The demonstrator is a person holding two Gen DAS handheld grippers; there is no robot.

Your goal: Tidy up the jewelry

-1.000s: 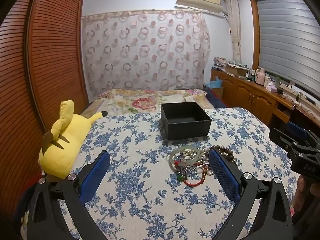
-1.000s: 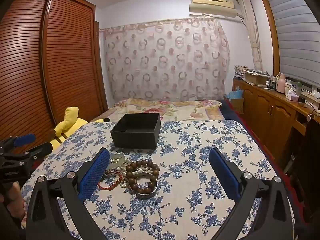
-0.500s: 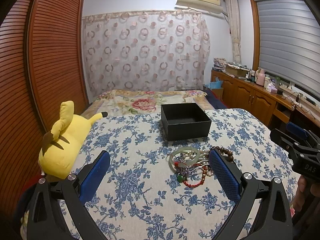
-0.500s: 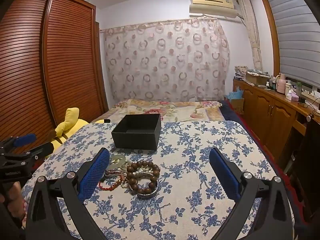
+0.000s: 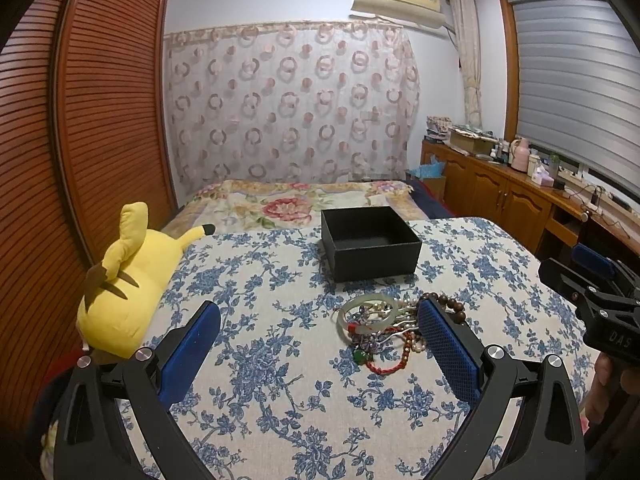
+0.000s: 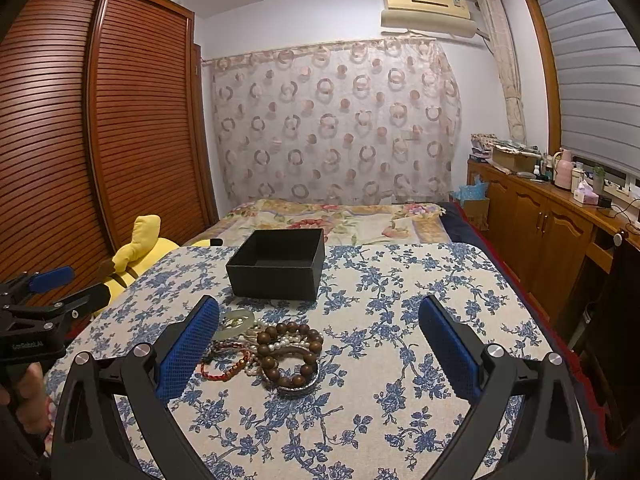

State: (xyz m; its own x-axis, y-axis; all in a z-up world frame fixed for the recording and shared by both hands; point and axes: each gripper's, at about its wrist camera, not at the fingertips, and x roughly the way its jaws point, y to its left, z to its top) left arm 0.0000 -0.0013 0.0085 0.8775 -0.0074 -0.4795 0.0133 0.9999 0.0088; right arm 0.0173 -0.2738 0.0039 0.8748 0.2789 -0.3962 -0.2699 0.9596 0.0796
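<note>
A tangled pile of jewelry (image 5: 380, 328) lies on the floral tablecloth: a pale jade bangle (image 5: 368, 314), a red cord bracelet (image 5: 386, 366), pearls and a brown wooden bead bracelet (image 6: 288, 350). An empty black box (image 5: 370, 242) stands open just behind the pile; it also shows in the right wrist view (image 6: 278, 264). My left gripper (image 5: 318, 354) is open and empty, its right finger beside the pile. My right gripper (image 6: 318, 350) is open and empty, hovering with the pile (image 6: 264, 346) between its fingers, near the left one.
A yellow plush toy (image 5: 128, 284) lies at the table's left edge. The tablecloth (image 6: 400, 300) covers the whole table. A bed (image 5: 304, 204) lies beyond the table, a wooden wardrobe on the left, a cabinet (image 6: 552, 224) with bottles on the right.
Both grippers have crept slightly forward toward the jewelry pile; both stay open. The jewelry and the box have not moved.
</note>
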